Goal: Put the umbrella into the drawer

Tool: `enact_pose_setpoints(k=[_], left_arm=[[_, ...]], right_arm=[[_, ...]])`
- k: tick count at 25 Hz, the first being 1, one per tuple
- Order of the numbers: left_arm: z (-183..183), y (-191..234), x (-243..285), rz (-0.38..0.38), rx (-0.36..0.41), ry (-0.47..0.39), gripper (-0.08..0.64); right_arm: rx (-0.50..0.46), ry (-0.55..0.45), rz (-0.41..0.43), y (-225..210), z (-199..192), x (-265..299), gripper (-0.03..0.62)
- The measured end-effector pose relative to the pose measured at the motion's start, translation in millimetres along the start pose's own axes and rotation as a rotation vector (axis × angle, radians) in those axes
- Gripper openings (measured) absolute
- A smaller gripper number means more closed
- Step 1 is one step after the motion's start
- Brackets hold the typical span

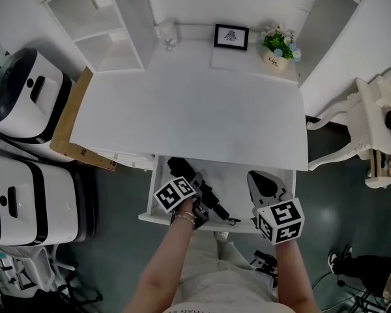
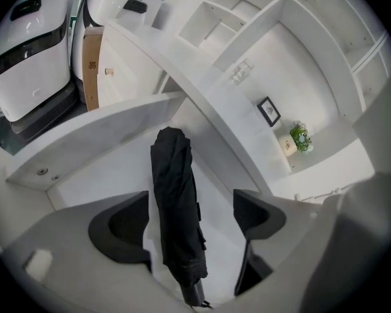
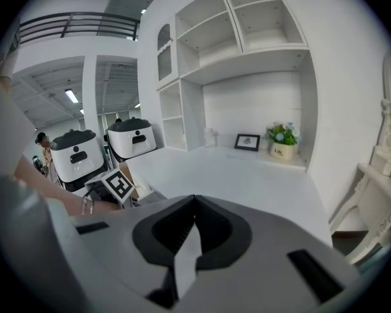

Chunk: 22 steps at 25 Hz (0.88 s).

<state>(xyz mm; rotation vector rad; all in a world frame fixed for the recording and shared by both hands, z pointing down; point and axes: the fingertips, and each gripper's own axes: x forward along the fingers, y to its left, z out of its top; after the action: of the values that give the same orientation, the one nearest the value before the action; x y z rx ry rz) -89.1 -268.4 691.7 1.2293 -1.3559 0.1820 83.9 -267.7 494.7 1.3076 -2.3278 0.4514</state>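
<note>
Counter (image 1: 182, 109) of smooth, matte white spans the scene, its top bare over most of its width. At the counter's back edge stand a black-rimmed picture frame (image 1: 231, 36) and a leafy green potted plant (image 1: 278, 45) in a pale pot. Behind the counter rise white, box-shaped shelves (image 1: 94, 25). Left of the counter sit two rounded, glossy white machines (image 1: 23, 96) with black bands, and a flat brown cardboard panel (image 1: 72, 119) lies along the counter's left side. The floor (image 1: 339, 194) around the counter is dark and faintly shiny. Below the counter's front edge a white drawer (image 1: 238, 178) stands pulled out. The umbrella (image 2: 176, 201), folded into a slim roll of creased black fabric, lies inside it. The left gripper (image 2: 190, 197) hangs over the umbrella with its dark ribbed fingers wide apart, not pressing on it. The right gripper (image 3: 195, 199), before the counter's right part, has its fingers closed together on nothing.
</note>
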Motion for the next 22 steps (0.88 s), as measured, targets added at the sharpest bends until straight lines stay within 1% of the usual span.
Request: enact_pose_setpoints(k=[11,15,18,22], left_arm=[[28.7,-17.5,-40.4,-0.062,0.038,-0.102,0.405],[38.2,-21.4,-55.6,-0.083,0.101,-0.135,0.403],[45.4,-19.1,-66.2,-0.082,0.156,-0.169,0.403],[57.0,-24.9,-81.9,-0.078,0.270,-0.230,0.400]], right_arm=[[-0.018,-0.066,-0.010,-0.5,24.8,-17.3,0.008],[-0.028,-0.091,-0.017,1.5,33.4,-23.0,0.008],[-0.039,-0.105,-0.021,4.8,38.8,-26.6,0.008],[-0.050,-0.126,-0.024,5.8,48.2,-30.6,0.008]])
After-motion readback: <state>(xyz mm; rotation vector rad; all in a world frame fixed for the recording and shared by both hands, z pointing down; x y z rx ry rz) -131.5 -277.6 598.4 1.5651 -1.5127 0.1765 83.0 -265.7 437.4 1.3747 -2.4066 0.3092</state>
